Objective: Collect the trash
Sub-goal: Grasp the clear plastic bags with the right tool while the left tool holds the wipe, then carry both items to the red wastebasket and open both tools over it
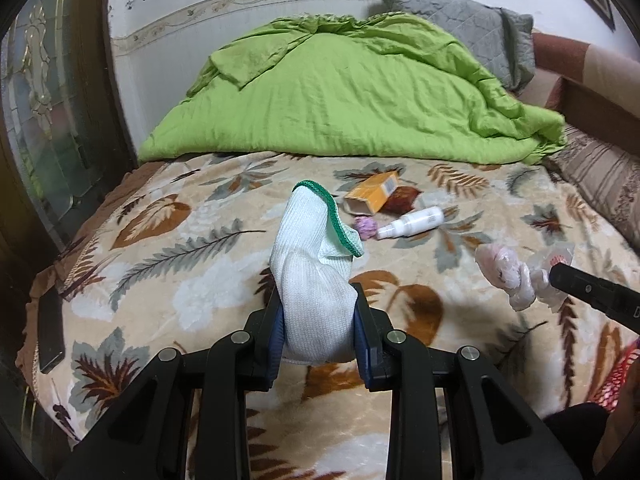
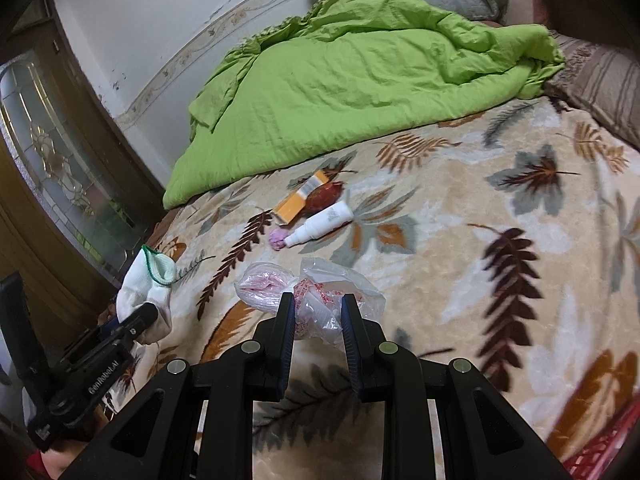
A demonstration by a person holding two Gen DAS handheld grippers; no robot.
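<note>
My left gripper (image 1: pixel 318 300) is shut on a white sock with a green cuff (image 1: pixel 312 272), held upright above the bed; the sock also shows in the right wrist view (image 2: pixel 146 292). My right gripper (image 2: pixel 318 304) is shut on a crumpled clear plastic bag with red print (image 2: pixel 316 292), which also shows in the left wrist view (image 1: pixel 516 276). Farther on the leaf-patterned blanket (image 2: pixel 460 264) lie an orange box (image 2: pixel 302 200), a dark red wrapper (image 2: pixel 324 196), a white spray bottle (image 2: pixel 324 222) and a small pink wad (image 2: pixel 278 239).
A rumpled green duvet (image 1: pixel 340 96) covers the far half of the bed, with a grey pillow (image 1: pixel 460 20) behind it. A dark phone (image 1: pixel 50 328) lies at the bed's left edge. A wooden glass-paned door (image 2: pixel 60 160) stands left. A red mesh item (image 2: pixel 600 444) is at lower right.
</note>
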